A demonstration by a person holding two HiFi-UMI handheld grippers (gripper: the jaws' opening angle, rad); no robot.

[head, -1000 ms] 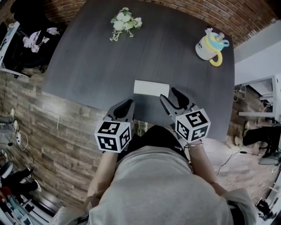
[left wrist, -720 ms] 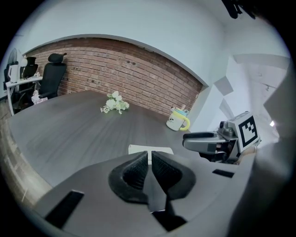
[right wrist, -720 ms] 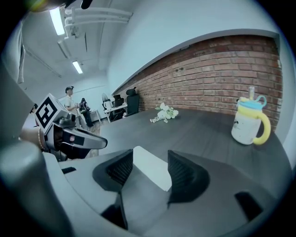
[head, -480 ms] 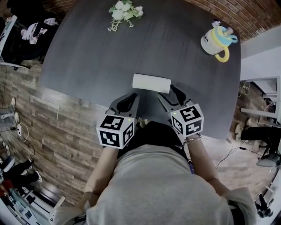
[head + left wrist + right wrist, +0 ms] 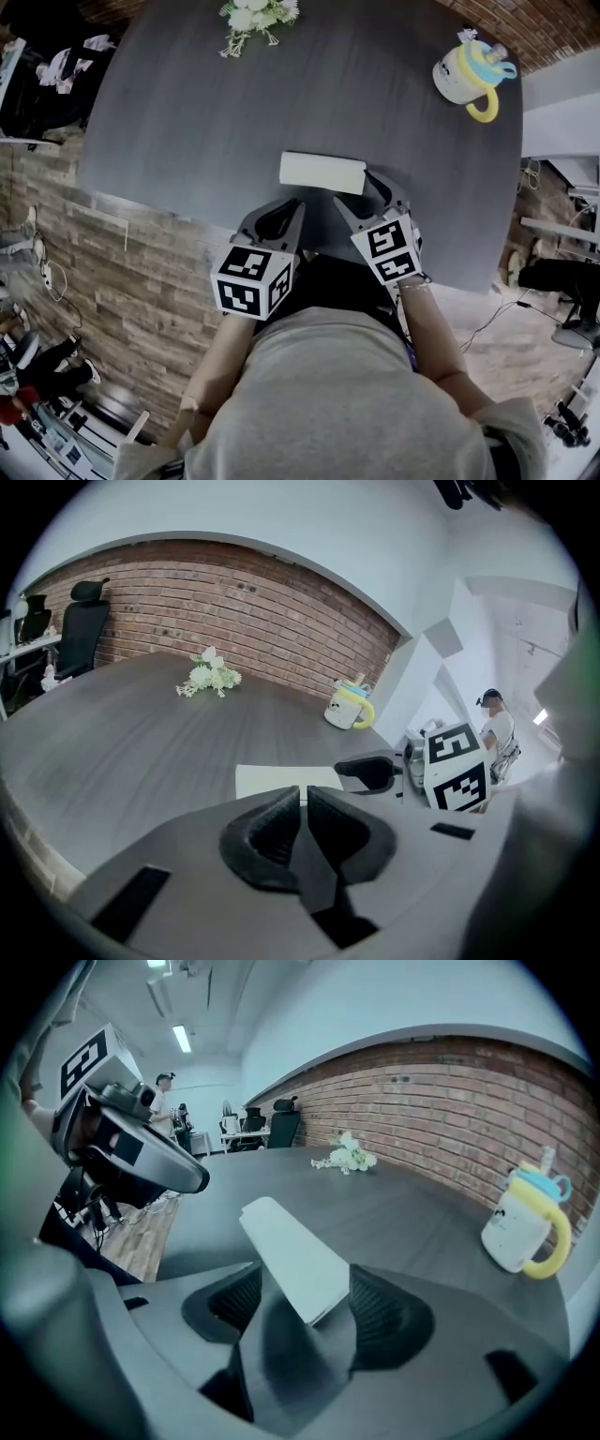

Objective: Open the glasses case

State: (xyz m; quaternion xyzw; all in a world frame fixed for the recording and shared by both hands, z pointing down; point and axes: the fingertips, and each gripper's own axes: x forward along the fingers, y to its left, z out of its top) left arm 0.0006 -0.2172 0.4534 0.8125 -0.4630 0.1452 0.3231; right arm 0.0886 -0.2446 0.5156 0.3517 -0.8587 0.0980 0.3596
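Two distant things: flowers (image 5: 251,14) at 11 o'clock, mug (image 5: 466,73) at 2. Your right claw (image 5: 362,193), just opening wide, straddles the glasses case (image 5: 322,172); left claw (image 5: 292,208) is closed.

In the head view the top edge cuts off the flower sprig (image 5: 251,13), the right gripper (image 5: 367,194) covers the right end of the glasses case (image 5: 322,172), and in the left gripper view the jaws of the left gripper (image 5: 302,803) hide the case's near edge.

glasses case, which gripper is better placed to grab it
Right. The right gripper has just been opening its jaws around one end of the glasses case; the left gripper is shut, short of it.
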